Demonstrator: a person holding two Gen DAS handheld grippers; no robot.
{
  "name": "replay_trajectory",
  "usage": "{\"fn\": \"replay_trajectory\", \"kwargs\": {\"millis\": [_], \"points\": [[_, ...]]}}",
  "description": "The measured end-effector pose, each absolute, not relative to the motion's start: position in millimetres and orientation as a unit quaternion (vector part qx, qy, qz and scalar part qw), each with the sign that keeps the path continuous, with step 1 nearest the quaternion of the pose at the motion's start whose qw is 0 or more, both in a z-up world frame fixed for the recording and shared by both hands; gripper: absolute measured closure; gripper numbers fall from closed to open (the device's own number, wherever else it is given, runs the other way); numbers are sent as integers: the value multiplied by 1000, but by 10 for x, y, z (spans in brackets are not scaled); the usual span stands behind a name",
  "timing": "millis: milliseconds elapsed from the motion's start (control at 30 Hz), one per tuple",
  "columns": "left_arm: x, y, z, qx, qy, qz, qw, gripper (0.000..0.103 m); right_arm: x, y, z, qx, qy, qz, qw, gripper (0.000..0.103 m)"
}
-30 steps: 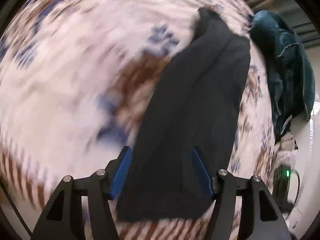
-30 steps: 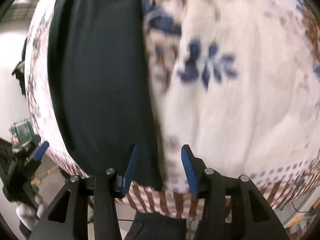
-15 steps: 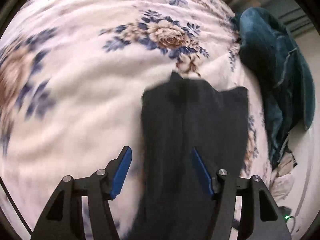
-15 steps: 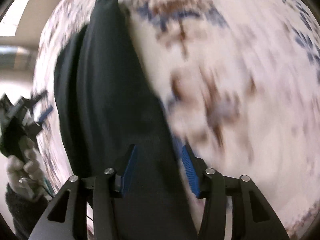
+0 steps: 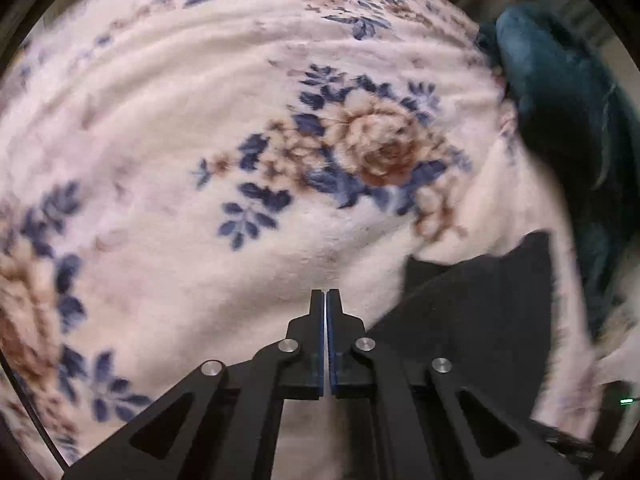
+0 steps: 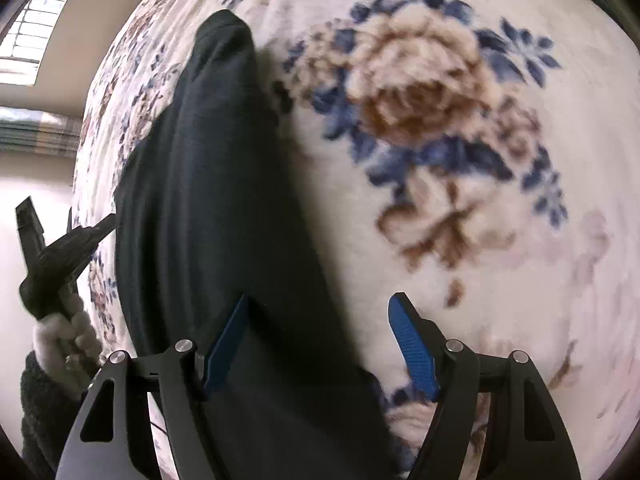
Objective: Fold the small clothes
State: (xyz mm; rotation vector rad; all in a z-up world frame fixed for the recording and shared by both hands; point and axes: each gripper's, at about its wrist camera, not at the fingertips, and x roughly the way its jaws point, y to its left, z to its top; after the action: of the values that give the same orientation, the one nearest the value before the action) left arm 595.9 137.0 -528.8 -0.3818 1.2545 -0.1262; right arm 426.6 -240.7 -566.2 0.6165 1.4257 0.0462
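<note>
A black garment (image 6: pixel 208 208) lies lengthwise as a long strip on the floral blanket (image 6: pixel 420 92). My right gripper (image 6: pixel 320 324) hovers over its near end with the jaws opening. Cloth lies under the left half of the gap, and neither blue pad presses on it. In the left wrist view the same black garment (image 5: pixel 480 320) lies at the lower right, beside my left gripper (image 5: pixel 325 294). That gripper is shut, with nothing seen between its pads, over bare blanket (image 5: pixel 200 160). The right wrist view shows the left gripper (image 6: pixel 102 227) at the garment's left edge, held by a gloved hand (image 6: pixel 60 340).
A crumpled teal garment (image 5: pixel 560 100) lies at the blanket's far right edge in the left wrist view. A small green light (image 5: pixel 625 401) glows on a device beyond that edge. A wall and a window (image 6: pixel 28 36) show past the bed on the left.
The left jaws have shut, and the black garment has slid from between them to the lower right of that view. The right jaws have spread wider over the garment's end.
</note>
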Motion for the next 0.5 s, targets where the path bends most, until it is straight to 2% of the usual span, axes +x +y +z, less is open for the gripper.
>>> {"fn": "replay_trajectory", "kwargs": {"millis": [100,133,167,200,233,300,333,367,400,433,467,500], "points": [[5870,1439,-5265,-260,593,-95,756,97,4343,-2524,-5592,287,634,35,718,29],[5791,1477,-5269,-291,591,-111,744,84,4436,-2525,-5574,294,628,43,719,29],[5751,1473,-5278,-298,591,-117,741,62,4521,-2528,-5581,299,625,46,720,29],[5696,1449,-5300,-299,593,-119,738,51,4602,-2540,-5584,303,623,49,720,29],[5653,1390,-5357,-293,600,-128,734,46,4719,-2545,-5591,311,620,50,718,29],[5624,1256,-5473,-265,615,-125,732,49,4904,-2534,-5607,320,618,49,716,29],[5623,1205,-5489,-253,610,-122,740,67,5015,-2519,-5638,327,619,56,712,29],[5619,1153,-5491,-243,603,-124,750,95,5086,-2490,-5676,328,624,63,706,29],[5623,1091,-5461,-224,595,-121,762,95,5129,-2462,-5709,327,628,70,702,39],[5632,1069,-5427,-216,588,-122,770,96,5185,-2424,-5722,321,628,78,704,56],[5644,1043,-5349,-201,577,-120,783,97,5218,-2379,-5714,298,633,70,711,81],[5678,1026,-5305,-187,574,-124,787,97,5266,-2346,-5707,287,635,65,714,83]]}}
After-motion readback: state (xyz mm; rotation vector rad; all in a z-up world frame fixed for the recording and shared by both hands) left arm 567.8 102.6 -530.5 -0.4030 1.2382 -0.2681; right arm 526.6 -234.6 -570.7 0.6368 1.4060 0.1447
